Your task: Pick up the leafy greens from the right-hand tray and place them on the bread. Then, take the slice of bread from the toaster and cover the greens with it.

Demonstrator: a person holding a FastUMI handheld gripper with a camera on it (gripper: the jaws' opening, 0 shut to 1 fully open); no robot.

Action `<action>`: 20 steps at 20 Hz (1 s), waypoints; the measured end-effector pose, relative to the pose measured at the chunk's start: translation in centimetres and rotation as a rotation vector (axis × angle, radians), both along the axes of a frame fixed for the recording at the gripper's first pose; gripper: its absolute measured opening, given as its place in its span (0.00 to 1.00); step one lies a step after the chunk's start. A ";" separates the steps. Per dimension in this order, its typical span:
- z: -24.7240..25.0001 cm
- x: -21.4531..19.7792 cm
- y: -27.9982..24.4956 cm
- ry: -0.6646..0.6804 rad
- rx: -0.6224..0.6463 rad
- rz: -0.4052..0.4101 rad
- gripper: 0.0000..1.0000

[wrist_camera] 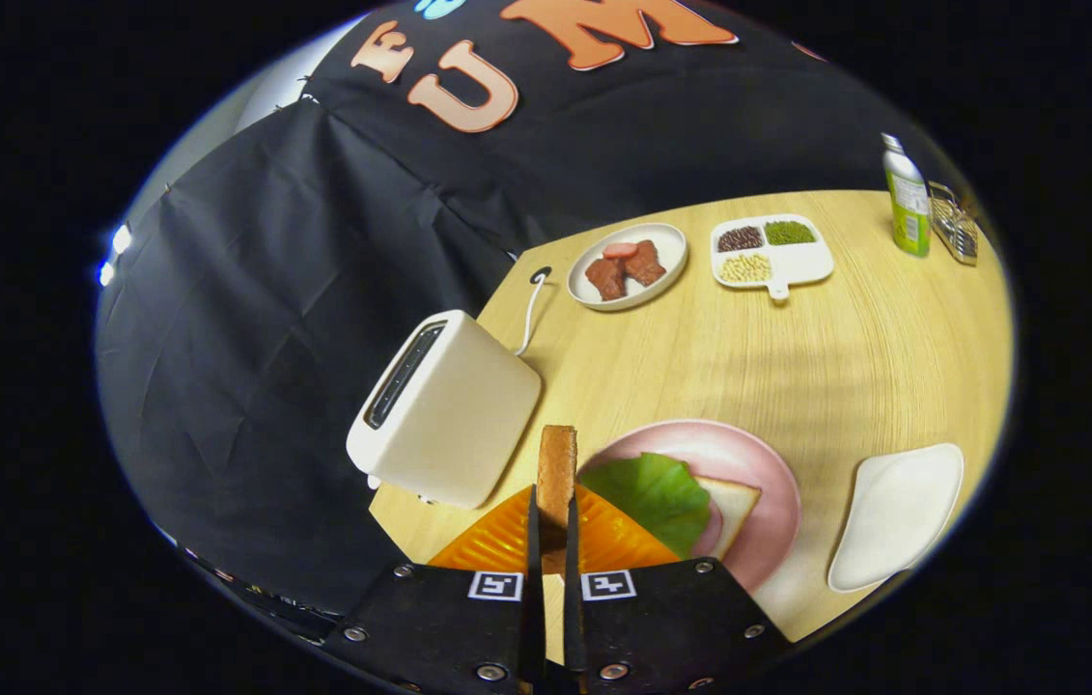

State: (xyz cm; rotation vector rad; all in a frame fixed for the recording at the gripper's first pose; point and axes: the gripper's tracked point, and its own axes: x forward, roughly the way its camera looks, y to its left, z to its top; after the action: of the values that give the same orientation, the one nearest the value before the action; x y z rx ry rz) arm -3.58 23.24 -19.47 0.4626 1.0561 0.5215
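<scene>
The tool (552,516) is held above the near counter (797,347), its 2 fingers clamped on a bread slice (557,471) standing on edge. Just beyond to the right, the leafy greens (654,490) are seen lying on bread (731,507) on a pink plate (748,454). The toaster (444,410) stands left; an emptied white tray (898,516) lies right.

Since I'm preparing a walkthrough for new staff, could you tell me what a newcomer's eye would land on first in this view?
First, the slice of bread standing on edge, pinched between the tongs. Just beyond and to the right, a green leaf lies on another bread slice on the pink plate. The white toaster sits to the left on the wooden table.
</scene>
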 end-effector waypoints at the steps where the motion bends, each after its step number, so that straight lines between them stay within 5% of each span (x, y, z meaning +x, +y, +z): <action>1: -0.6 -0.1 -0.5 0.002 -0.009 -0.004 0.08; 8: -3.7 -1.9 -4.7 -0.010 -0.077 -0.052 0.10; 17: -4.4 -0.8 -8.5 -0.213 -0.269 -0.074 0.39; 20: -2.3 -0.3 -8.3 -0.291 -0.249 -0.109 0.39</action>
State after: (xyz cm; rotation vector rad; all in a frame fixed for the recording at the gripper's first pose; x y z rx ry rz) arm -3.86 14.94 -21.75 0.2149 0.7979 0.3421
